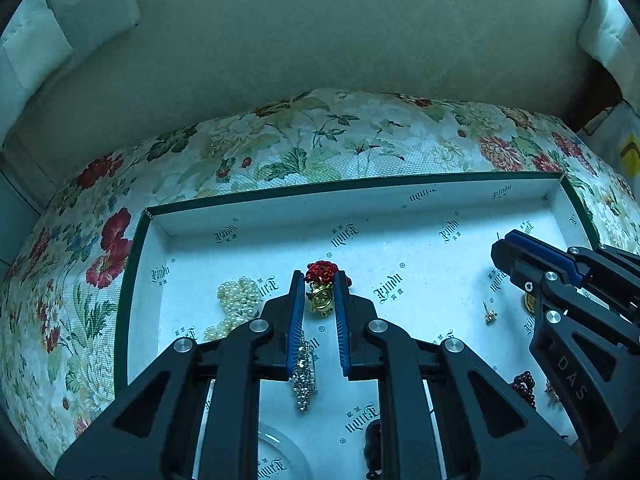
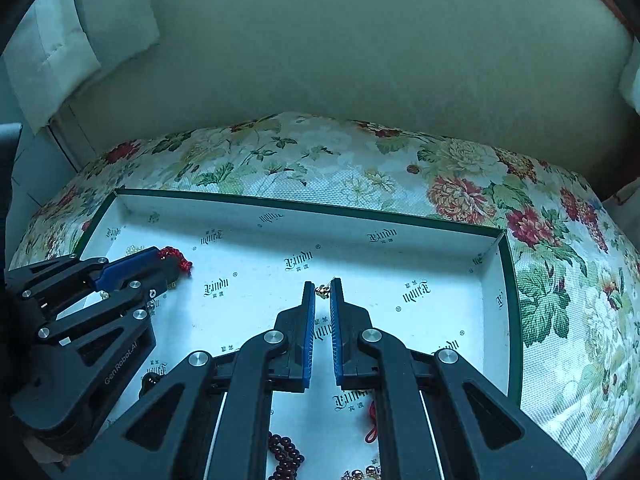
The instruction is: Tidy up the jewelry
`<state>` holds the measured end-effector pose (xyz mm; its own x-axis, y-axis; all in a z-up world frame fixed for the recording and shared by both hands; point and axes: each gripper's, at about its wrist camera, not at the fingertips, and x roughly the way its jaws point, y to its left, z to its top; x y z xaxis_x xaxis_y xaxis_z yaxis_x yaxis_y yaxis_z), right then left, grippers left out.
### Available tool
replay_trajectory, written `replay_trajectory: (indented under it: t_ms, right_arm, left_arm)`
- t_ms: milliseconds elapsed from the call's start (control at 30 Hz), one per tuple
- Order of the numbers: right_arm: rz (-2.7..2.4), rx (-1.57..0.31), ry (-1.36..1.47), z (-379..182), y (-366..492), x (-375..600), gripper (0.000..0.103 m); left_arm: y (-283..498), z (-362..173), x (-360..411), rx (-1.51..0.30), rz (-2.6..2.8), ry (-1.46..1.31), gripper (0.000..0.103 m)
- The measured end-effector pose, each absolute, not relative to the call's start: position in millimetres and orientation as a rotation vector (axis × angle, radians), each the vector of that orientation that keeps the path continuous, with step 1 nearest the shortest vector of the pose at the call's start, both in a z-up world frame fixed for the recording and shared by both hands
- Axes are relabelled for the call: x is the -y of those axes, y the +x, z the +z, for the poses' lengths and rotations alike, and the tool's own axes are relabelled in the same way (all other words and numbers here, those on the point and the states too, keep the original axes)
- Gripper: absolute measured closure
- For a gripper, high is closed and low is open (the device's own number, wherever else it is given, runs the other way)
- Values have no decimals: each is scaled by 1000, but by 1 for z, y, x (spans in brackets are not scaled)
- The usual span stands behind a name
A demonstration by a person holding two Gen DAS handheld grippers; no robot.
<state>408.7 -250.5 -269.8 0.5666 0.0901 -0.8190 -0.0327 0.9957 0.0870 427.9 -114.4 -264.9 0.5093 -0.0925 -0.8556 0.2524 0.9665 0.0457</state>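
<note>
A white tray with a green rim [image 1: 360,186] [image 2: 280,205] lies on a floral cushion. My left gripper [image 1: 319,278] [image 2: 162,258] is shut on a red bead cluster with a gold charm [image 1: 322,272] [image 2: 178,258], which sticks out past its tips. My right gripper [image 2: 322,283] [image 1: 500,242] is shut on a tiny gold earring [image 2: 322,291], whose thin pin pokes out at the tips. Both hover low over the tray floor, left at the left side, right in the middle-right.
In the tray lie a pearl strand [image 1: 238,300], a rhinestone piece [image 1: 304,376], another small gold earring [image 1: 489,314], dark red beads [image 1: 525,386] [image 2: 286,456] and a red cord [image 2: 372,424]. A pale sofa back rises behind the cushion [image 1: 340,136].
</note>
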Motion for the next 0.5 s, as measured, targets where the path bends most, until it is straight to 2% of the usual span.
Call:
replay_trajectory:
  t_ms: [233,267,367,500]
  right_arm:
    - [71,-974,92,-271,410,255,95]
    - [70,-975,95,-271,409,255,95]
    - [72,-980,100,-272,410,256,93]
    - [73,-978,99,-272,409,256,93]
  left_arm:
    - [427,-266,115,-1015,-208,173,87]
    - [427,-266,115,-1016,-207,173,85]
    - [427,-265,115,-1011,-201,175,73]
    - [426,-265,115,-1009,-200,179,73]
